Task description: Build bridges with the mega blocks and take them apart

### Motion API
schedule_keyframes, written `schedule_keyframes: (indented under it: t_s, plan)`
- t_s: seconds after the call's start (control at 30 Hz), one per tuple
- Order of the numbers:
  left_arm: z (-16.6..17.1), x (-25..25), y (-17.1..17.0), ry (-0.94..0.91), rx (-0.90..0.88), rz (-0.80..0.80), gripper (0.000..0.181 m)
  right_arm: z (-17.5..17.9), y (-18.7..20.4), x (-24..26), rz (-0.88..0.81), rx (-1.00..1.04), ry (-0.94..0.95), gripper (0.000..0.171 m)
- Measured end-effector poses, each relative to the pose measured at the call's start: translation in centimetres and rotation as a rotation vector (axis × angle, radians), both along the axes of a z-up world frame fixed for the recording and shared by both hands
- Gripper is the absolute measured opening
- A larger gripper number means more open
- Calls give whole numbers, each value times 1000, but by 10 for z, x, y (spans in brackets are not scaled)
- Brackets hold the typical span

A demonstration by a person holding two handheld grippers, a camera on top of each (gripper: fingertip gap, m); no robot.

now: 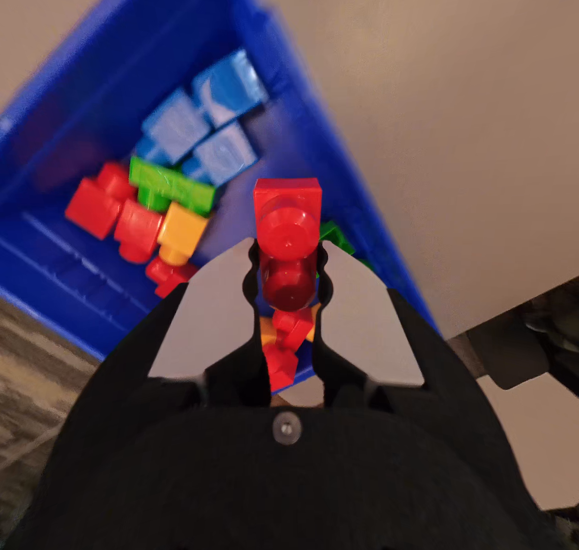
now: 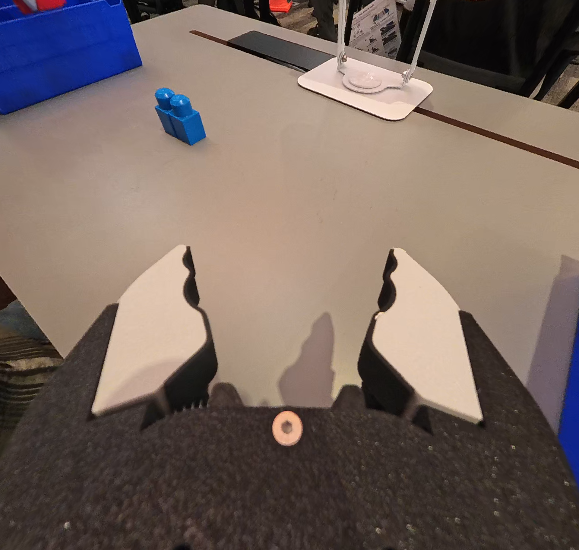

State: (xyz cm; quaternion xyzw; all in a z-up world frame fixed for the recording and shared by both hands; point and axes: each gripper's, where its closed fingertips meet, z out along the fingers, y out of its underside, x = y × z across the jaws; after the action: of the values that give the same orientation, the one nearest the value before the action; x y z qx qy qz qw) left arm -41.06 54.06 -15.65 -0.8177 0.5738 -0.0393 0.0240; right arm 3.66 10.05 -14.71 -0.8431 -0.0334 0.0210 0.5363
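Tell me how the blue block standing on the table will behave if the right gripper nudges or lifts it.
The blue block looks like moulded plastic, so it is probably stiff and light. It stands upright on a small base with two tall studs, so a high nudge could tip it. The open right gripper should grip its flat sides well.

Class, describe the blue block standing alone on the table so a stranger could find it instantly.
Start at the grey table, then the big blue bin at its far left. Just right of the bin stands a blue block with two studs, the only block outside the bin.
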Motion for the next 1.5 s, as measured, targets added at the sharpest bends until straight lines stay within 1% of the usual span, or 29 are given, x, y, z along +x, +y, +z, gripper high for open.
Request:
schedule_keyframes:
  t_s: [0.03, 0.17, 0.33, 0.4, 0.5, 0.63, 0.77, 0.97, 1.5]
  plan:
    - [6, 16, -6, -25, 11, -57, 35, 0, 0, 0, 0, 0, -2, 113]
    - [18, 80, -38, -62, 69, -294, 35, 3, -2, -2, -2, 4, -8, 113]
    - [14, 155, -92, -38, 122, -614, 35, 4, -8, -1, -17, 5, -10, 113]
    - [8, 178, -112, -14, 109, -692, 35, 4, -12, 0, -21, 6, -11, 113]
    - [1, 206, -134, -3, 92, -771, 34, 4, -17, 2, -31, 8, -12, 113]
    - [-8, 229, -152, 2, 71, -837, 34, 4, -23, 6, -46, 10, -8, 113]
    - [-15, 239, -164, 15, 53, -886, 35, 4, -26, 9, -52, 14, -5, 113]
    - [-27, 245, -164, 63, 61, -910, 35, 4, -24, 9, -41, 18, -3, 113]
    - [-43, 250, -164, 81, 5, -906, 34, 4, -26, 11, -50, 18, -1, 113]
